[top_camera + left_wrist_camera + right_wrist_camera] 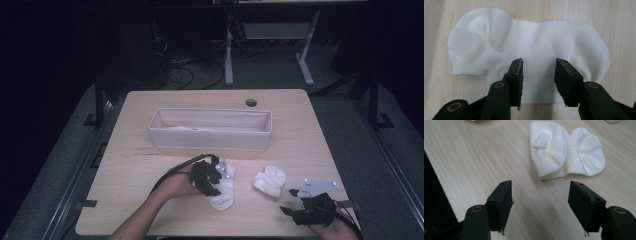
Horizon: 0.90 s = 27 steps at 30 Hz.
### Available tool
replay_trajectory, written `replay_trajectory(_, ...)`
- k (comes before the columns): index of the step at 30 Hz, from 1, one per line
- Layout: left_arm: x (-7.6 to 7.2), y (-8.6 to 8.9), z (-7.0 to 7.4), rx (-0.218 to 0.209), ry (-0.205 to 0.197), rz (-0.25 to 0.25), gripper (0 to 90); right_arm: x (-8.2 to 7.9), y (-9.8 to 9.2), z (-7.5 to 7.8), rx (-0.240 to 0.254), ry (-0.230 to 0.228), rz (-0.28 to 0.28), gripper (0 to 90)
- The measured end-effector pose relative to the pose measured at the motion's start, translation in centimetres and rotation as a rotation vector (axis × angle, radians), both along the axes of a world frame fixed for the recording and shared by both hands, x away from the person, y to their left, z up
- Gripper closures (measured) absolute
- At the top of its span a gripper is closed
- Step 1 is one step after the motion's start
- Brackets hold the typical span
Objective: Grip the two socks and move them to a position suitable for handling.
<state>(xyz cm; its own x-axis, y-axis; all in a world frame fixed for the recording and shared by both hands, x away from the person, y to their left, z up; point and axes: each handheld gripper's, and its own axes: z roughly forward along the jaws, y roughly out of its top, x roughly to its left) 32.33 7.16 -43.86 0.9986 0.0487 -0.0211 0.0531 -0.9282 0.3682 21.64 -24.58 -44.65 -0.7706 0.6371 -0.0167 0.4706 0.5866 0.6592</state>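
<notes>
The left gripper [216, 176] hangs over a white sock [222, 192] that lies flat on the wooden table [150, 175], near the front edge and left of centre. In the left gripper view the sock [544, 55] spreads out under and beyond the tips; the jaws stand apart above its lower edge, with knit cloth showing in the gap between them, and the pads do not pinch it. The fabric is a fine ribbed knit, soft and a little rumpled, with a rounded toe at one end and a folded, puckered heel and cuff at the other.

The right gripper [292, 200] rests by the table's front right corner, jaws wide apart and holding nothing. A second white sock [270, 181] lies bunched just ahead and to the left of it, well clear of the tips. In the right gripper view this second sock [565, 150] is folded over itself into a lumpy bundle with creased flaps.

Behind both socks stands a long, pale fabric box [210, 141] with straight walls, open at the top.
</notes>
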Motion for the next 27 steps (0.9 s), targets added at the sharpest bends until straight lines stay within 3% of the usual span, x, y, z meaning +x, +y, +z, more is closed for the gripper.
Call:
replay_trajectory(9, -0.3, 0.7, 0.5, -0.016, -0.011, 0.01, 57.7, 0.0, 0.1, -0.1, -0.002, 0.008, 0.008, 35.0)
replay_trajectory(27, -1.5, 4.1, 2.2, -0.088, -0.012, 0.056, 54.7, 0.1, 0.7, -0.3, -0.005, 0.022, 0.015, 35.1)
